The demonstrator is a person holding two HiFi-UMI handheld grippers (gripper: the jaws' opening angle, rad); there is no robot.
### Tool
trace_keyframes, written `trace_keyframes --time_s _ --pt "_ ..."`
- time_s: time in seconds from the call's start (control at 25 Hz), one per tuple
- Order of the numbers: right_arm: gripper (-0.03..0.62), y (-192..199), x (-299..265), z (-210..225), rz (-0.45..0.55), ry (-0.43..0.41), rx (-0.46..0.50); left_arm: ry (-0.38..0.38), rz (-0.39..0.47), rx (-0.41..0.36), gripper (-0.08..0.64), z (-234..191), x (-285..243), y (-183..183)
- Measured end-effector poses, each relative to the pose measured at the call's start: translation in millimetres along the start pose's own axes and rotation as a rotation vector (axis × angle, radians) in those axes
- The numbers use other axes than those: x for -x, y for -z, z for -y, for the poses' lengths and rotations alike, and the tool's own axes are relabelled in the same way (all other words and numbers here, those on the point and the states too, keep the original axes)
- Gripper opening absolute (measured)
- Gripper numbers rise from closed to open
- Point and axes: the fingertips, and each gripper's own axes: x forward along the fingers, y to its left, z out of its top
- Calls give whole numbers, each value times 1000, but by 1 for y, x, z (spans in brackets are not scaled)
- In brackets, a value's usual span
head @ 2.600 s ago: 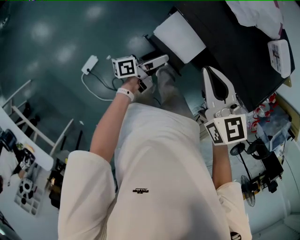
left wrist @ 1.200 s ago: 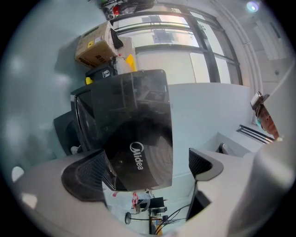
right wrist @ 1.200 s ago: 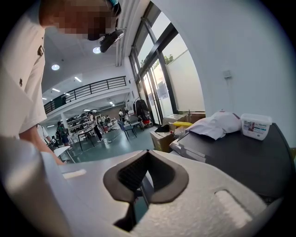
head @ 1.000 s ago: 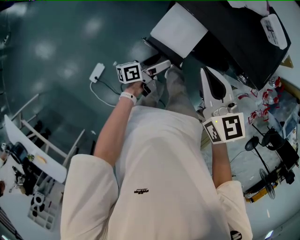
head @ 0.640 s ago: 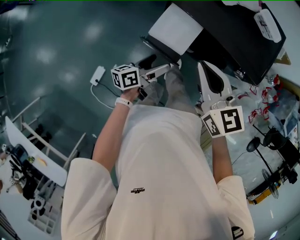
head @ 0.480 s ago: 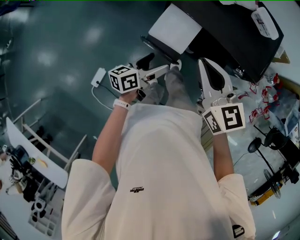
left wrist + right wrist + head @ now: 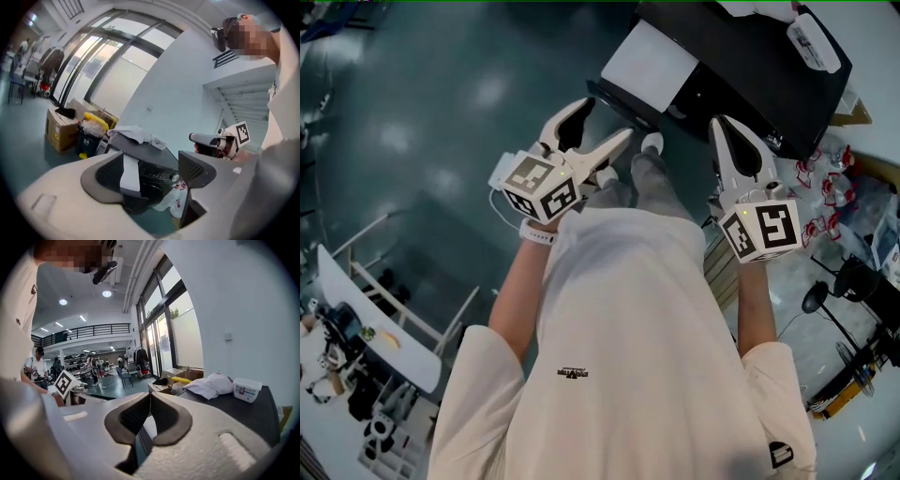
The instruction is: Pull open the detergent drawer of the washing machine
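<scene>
The washing machine (image 7: 750, 80) has a black top and stands at the top of the head view. Its white detergent drawer (image 7: 652, 64) sticks out of the front toward me. In the left gripper view the drawer (image 7: 130, 171) shows as a white strip between the jaws, well beyond them. My left gripper (image 7: 607, 117) hangs in the air short of the machine. It is open, its jaws have just been closing, and nothing is between them (image 7: 151, 164). My right gripper (image 7: 719, 124) is shut and empty (image 7: 150, 395), level with the machine's top (image 7: 234, 411).
A white cloth (image 7: 208, 383) and a white tub (image 7: 247, 389) lie on the machine's top. A cardboard box (image 7: 61, 126) and bins stand beside it, and a red-printed plastic bag (image 7: 176, 197) lies at its foot. A white rack (image 7: 356, 291) is on the floor at left. People stand far off (image 7: 37, 364).
My left gripper has risen toward the camera and rolled, so both its fingers now show spread. The right gripper has lifted a little. The drawer has not moved.
</scene>
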Motion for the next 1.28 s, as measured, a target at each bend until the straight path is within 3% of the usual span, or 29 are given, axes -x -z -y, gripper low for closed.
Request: trace_keyframes --time_s 0.2,0.36,0.56,0.76,0.84,1.28 --pt "2 -15 14 8 30 41 1 -98 70 -90 317 8 25 -34" --pt "2 -23 23 16 39 54 11 -145 116 -111 246 15 38 -62" --pt "2 -31 34 24 47 55 35 -249 149 -272 181 36 49 -104" --pt "2 -41 43 24 60 58 63 -359 172 -375 69 46 65 -127" --pt "2 -44 46 24 64 70 77 -388 173 -394 18 48 70 -132" --pt "2 -44 51 12 78 78 106 -401 184 -386 15 53 88 -131"
